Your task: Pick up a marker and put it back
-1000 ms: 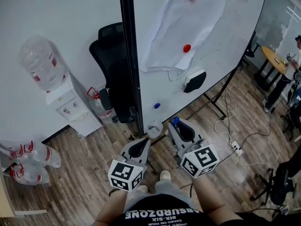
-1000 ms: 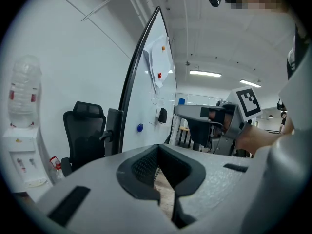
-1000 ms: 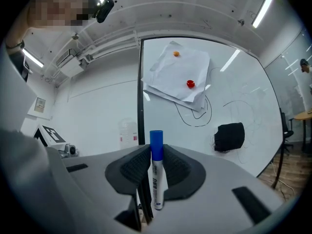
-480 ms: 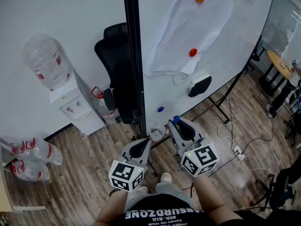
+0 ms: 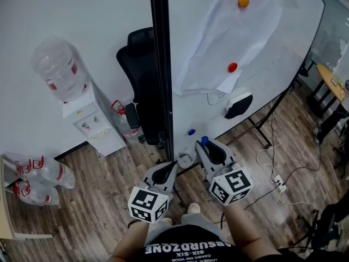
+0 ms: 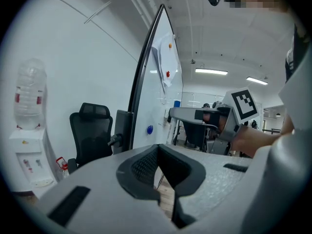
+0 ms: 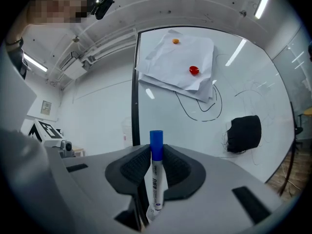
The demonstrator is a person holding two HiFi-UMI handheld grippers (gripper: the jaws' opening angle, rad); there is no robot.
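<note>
**Marker** (image 7: 155, 179): blue cap, white barrel. It stands upright between the jaws of the right gripper (image 5: 209, 144), cap end clear above the pads, in front of the whiteboard's lower edge.

**Right gripper:** jaws part-way closed and clamped on the barrel below the cap.

**Left gripper** (image 6: 158, 150): jaws together, nothing in them, held low beside the right one.

**Whiteboard** (image 5: 262, 48): carries paper sheets under magnets, a black eraser (image 5: 239, 103) and a blue magnet (image 5: 191, 131) near the bottom.

**Step in hand (judged):** carrying the marker back to its place at the board.

**Handling:**
- Keep the clamp firm and the barrel upright.
- Approach level, so the cap does not knock the board.
- Loosen only once the marker is supported.

**Change from the earlier frames:** the board, eraser and magnets sit lower and further right in the head view. The hold on the marker is the same.
</note>
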